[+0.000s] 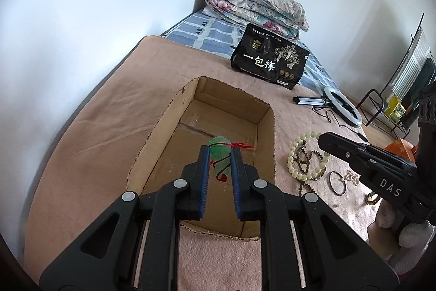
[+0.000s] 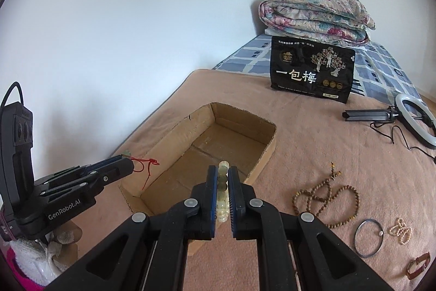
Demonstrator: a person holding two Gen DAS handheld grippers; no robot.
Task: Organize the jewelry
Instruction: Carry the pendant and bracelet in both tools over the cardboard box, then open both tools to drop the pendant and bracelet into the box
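My left gripper [image 1: 220, 154] pinches a green jade pendant on red cord [image 1: 219, 145], poised above the open brown cardboard box [image 1: 152, 132]. My right gripper [image 2: 223, 171] clamps a pale bead bracelet [image 2: 223, 192], its length along the fingers, over the box's near end.

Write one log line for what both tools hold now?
left tool: shut on green pendant | right tool: shut on pale bead bracelet | both over cardboard box
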